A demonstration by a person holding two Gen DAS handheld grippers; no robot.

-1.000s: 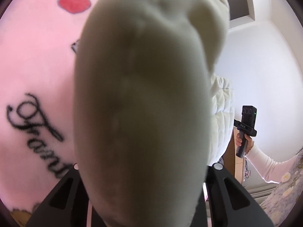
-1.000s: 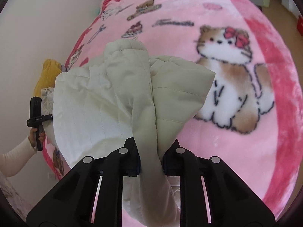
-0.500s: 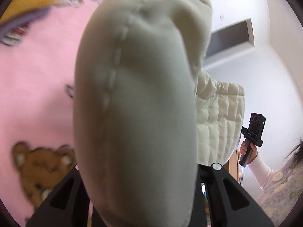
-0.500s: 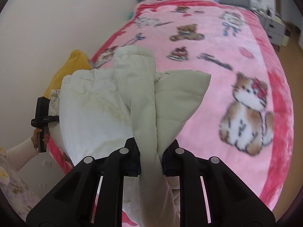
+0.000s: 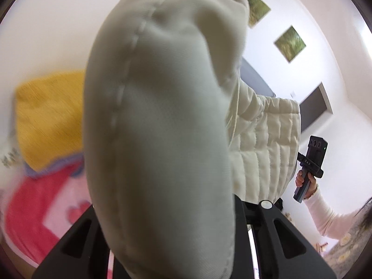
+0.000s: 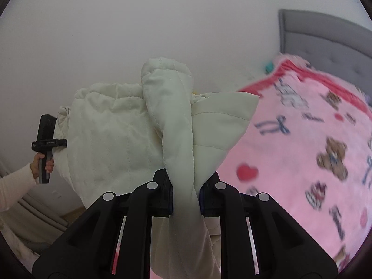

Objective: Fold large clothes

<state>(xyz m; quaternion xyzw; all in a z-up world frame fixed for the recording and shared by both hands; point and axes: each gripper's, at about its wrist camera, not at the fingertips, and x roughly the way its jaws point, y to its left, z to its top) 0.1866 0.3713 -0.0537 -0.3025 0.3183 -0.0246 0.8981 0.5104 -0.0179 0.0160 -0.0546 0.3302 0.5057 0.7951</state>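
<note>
Right wrist view: the right claw [image 6: 185,187] is clenched on a thick bunched fold of the cream quilted jacket [image 6: 116,134], the padded fabric squeezed between its two black fingers [image 6: 162,186] and rising above them in a rounded roll. The rest of the jacket hangs in the air to the left of that roll, spread wide and off the bed, and its far edge reaches the left claw [image 6: 46,137], which the person's left hand [image 6: 41,164] grips by the handle; from here that claw's fingertips are hidden behind the cloth. To the right lies the bed with its pink blanket [image 6: 302,151], printed with bears, bows and hearts and edged in red, and the grey headboard [image 6: 325,39] stands at the bed's far end against the pale wall [image 6: 139,23]. In the left wrist view, a fat padded part of the jacket [image 5: 160,127] fills the middle of the picture and sits between the left claw's black fingers [image 5: 267,211], so that claw too is clamped on the garment. Behind it the quilted lining stretches across to the right claw [image 5: 312,160], held in the person's right hand [image 5: 304,181] in a pale sleeve. At the left, blurred, a yellow cushion [image 5: 46,116] lies near the blanket's red edge [image 5: 25,214], and two green pictures [image 5: 289,43] hang on the wall.
</note>
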